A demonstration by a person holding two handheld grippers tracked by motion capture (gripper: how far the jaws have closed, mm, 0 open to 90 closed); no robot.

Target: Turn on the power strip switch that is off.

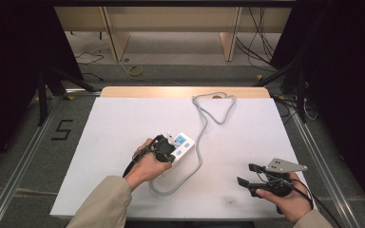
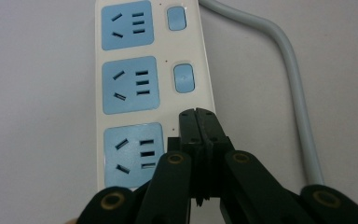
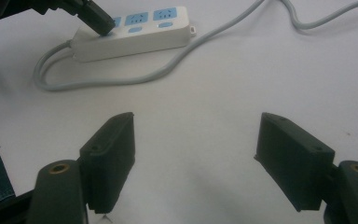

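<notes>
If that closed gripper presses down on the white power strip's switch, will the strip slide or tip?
The power strip lies flat and wide, so it probably won't tip. Its smooth casing may slide on the table. The looped grey cable looks springy and could drag.

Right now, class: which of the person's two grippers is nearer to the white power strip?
Left. The left gripper, jaws shut, has its tips over the power strip beside a switch; the right gripper, jaws open, sits well away near the table's front edge.

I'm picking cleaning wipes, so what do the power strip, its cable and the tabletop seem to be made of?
Power strip: looks like hard moulded plastic, cream-white and smooth with a slight sheen; blue socket faces and buttons look like plastic too. Cable: probably soft grey rubbery or vinyl sheathing, since it bends in loose loops. Tabletop: matte white surface, perhaps laminate or a sheet; pale wood shows at the far edge.
</notes>
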